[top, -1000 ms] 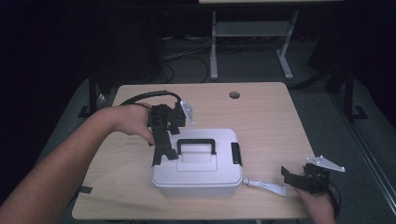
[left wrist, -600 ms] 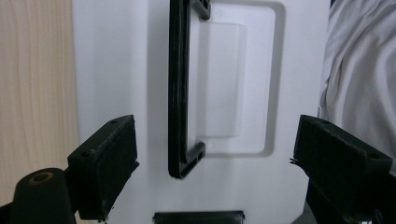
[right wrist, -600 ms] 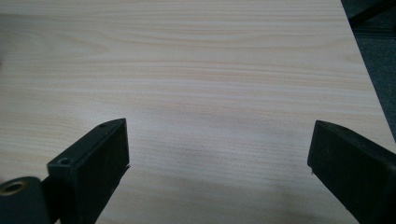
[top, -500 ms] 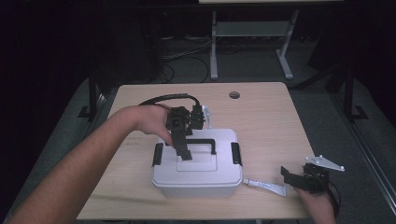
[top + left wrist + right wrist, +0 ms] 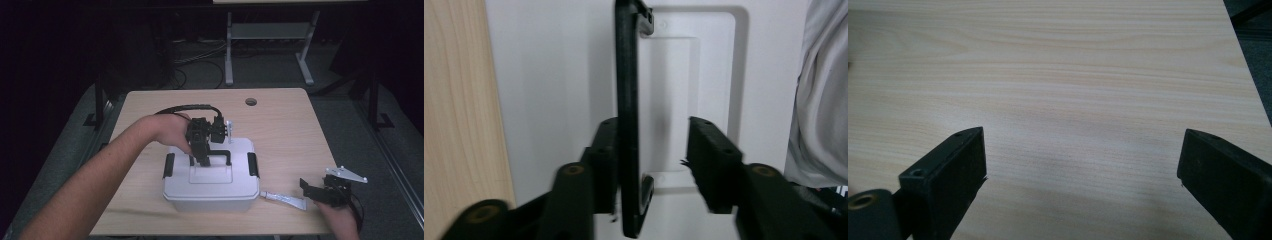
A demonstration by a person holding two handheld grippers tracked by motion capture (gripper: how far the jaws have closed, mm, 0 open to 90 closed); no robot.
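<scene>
High view: white lidded box [image 5: 212, 187] sits on the wooden desk [image 5: 290, 125], toward the near edge, a bit left of centre; its long axis runs left-right across the desk. Black carry handle [image 5: 220, 154] on the lid stands upright, its bar also left-right. Black side latches at both short ends. Left tongs [image 5: 202, 159] reach down over the handle from the far-left side. Right tongs [image 5: 312, 189] rest near the desk's near right corner, well apart from the box, w/ a white strip [image 5: 285, 198] lying between them and the box. Round hole [image 5: 251, 101] near the desk's far edge. Room dark; grey floor, cables and a metal stand behind.

Left gripper view: handle bar [image 5: 626, 115] runs top to bottom between the jaws, against the left pad; right pad still apart from it. Jaws have just been closing around it, not yet clenched. Lid recess white; desk wood at left.

Right gripper view: jaws spread wide, released, bare pale wood grain [image 5: 1073, 100] between.
</scene>
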